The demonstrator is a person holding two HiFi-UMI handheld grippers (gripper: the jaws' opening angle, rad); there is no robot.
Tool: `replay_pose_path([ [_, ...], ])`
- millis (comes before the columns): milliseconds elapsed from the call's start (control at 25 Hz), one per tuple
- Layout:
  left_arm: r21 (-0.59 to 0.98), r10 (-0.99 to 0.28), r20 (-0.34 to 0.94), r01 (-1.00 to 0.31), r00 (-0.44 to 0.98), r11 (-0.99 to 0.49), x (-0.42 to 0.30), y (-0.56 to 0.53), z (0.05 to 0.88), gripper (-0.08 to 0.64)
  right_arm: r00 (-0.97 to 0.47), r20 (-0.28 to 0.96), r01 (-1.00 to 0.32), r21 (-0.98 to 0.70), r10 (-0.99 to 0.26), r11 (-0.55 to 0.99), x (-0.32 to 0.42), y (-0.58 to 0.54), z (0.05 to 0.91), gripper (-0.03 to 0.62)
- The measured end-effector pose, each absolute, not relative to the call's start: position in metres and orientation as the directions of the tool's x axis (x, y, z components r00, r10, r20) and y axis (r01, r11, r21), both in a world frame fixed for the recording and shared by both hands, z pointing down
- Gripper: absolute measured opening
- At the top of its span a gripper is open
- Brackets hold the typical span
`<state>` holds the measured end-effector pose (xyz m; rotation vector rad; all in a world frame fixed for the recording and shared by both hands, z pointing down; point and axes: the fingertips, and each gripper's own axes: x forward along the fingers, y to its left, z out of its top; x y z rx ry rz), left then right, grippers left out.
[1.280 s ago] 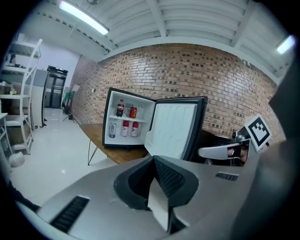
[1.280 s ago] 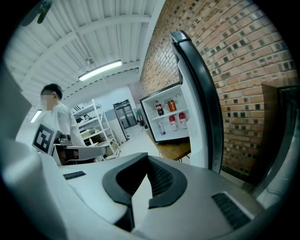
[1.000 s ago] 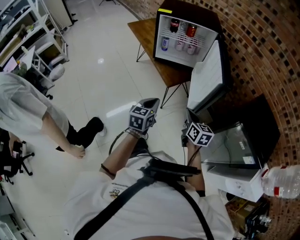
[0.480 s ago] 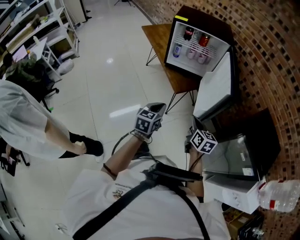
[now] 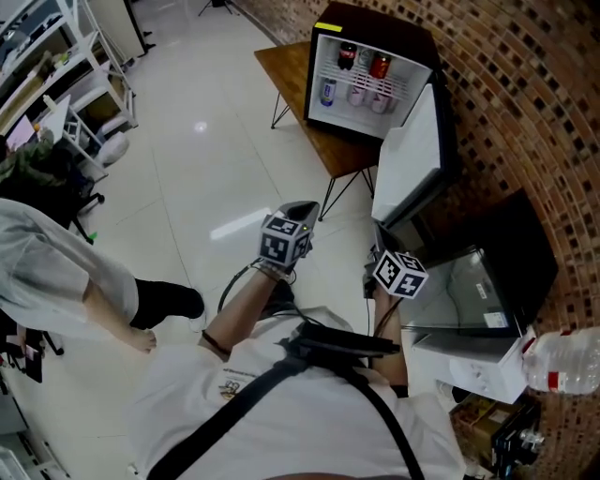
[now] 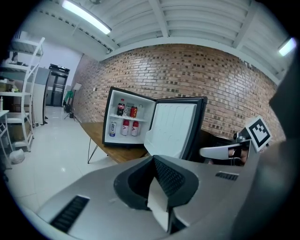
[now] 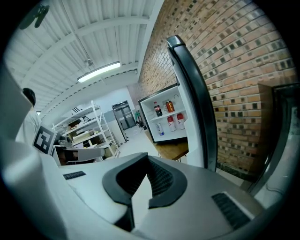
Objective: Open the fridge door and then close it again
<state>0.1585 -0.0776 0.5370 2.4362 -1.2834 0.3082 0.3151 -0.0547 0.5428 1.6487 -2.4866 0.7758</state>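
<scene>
Head view: fridge door (image 5: 412,155) wide open; left gripper (image 5: 298,210), right gripper (image 7: 140,185) both closed, empty, not touching it. Risk: hard shove slams it, toppling drinks (image 5: 361,80).

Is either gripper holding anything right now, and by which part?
Nothing is held. The left gripper and the right gripper each have their jaws closed together on nothing, both short of the open fridge door.

The small black-cased fridge (image 5: 384,21) is white inside; the wooden worktop (image 5: 286,66) is brown, the glossy floor (image 5: 206,141) white, the brick wall (image 5: 525,84) reddish with scattered dark bricks.
</scene>
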Motion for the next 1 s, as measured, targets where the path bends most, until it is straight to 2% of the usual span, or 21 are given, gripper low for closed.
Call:
replay_pose_path([
  [1000, 0.224, -0.725, 0.374, -0.814, 0.579, -0.536, 0.176, -0.079, 0.546, 0.000, -0.406, 0.321, -0.884, -0.376, -0.856, 0.279, 0.334, -0.053, 0.547, 0.011],
])
